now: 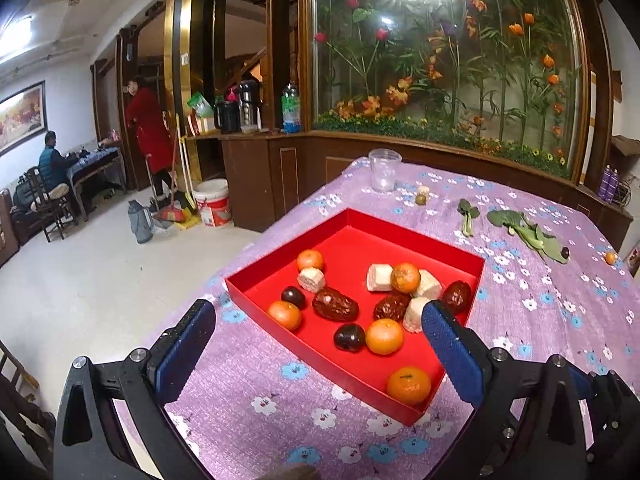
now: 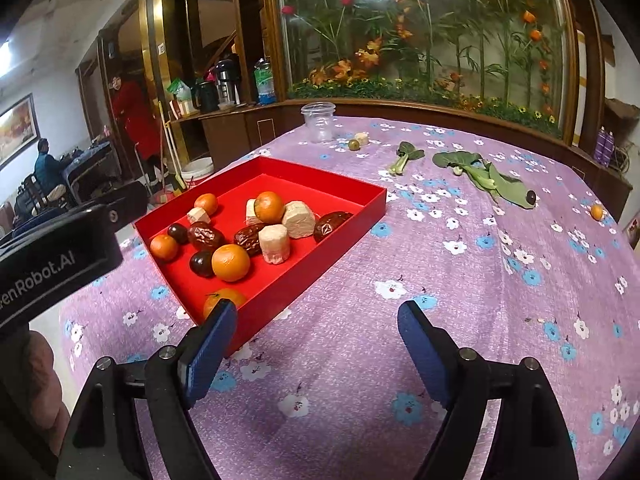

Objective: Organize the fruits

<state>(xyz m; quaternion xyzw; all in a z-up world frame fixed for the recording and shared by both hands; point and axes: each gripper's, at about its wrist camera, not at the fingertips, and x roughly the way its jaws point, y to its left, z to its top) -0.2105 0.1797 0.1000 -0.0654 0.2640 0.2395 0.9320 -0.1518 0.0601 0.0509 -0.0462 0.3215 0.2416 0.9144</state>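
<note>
Left gripper point(image 1: 320, 332) low centre, jaws wide apart, nothing held. Red tray point(image 1: 352, 218) mid-frame, holding oranges, dates, dark plums, pale chunks. Right gripper point(image 2: 318, 330) bottom centre, jaws parted, empty. Stray orange point(image 2: 596, 211) far right on purple tablecloth point(image 2: 460, 300).

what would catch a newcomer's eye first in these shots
The red tray on the purple floral tablecloth, crowded with oranges, dark dates and pale chunks. Behind it leafy greens lie loose beside a clear cup. Both tongs, left and right, hover open and hold nothing.
</note>
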